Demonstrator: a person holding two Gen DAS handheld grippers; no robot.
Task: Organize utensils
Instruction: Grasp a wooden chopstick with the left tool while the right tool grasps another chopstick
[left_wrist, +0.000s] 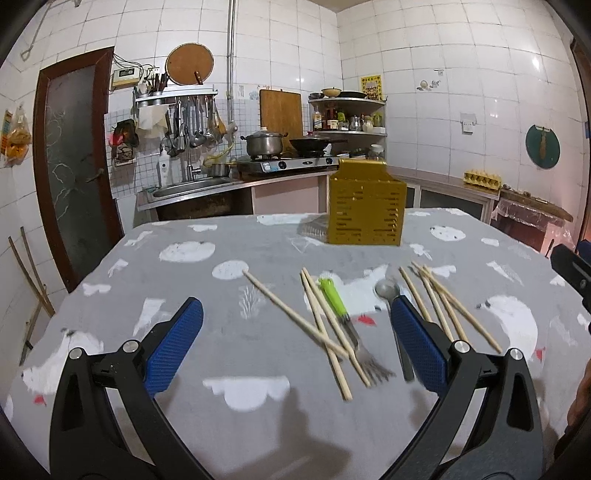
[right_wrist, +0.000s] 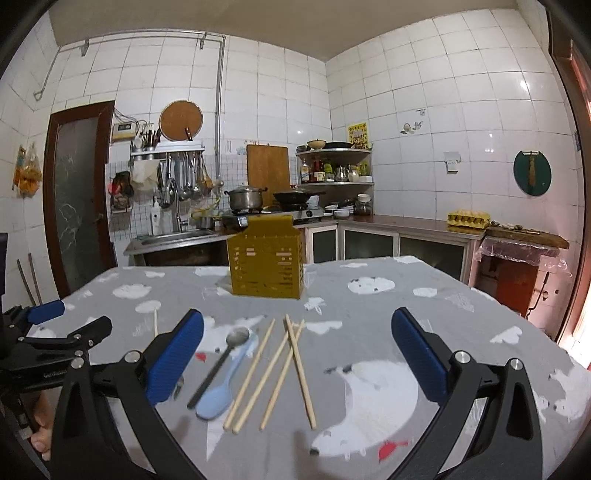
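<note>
Hovering over scattered utensils, we hold nothing.
Our left gripper (left_wrist: 295, 341) and right gripper (right_wrist: 297, 352) gape wide above chopsticks (right_wrist: 291, 363) (yellow holder (right_wrist: 266, 269) stands behind).

The utensil holder (right_wrist: 266, 261) stood at the table's (right_wrist: 461, 314) far side. Chopsticks (right_wrist: 291, 363), spoon (right_wrist: 221, 360) and fork (left_wrist: 347, 326) (partly crossed) lay nearer.

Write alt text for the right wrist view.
The open right claw hovers over four loose wooden chopsticks, a metal spoon and a pale blue spoon on a grey patterned tablecloth. A slotted yellow utensil holder stands farther back, and the left claw enters at the left edge.
</note>
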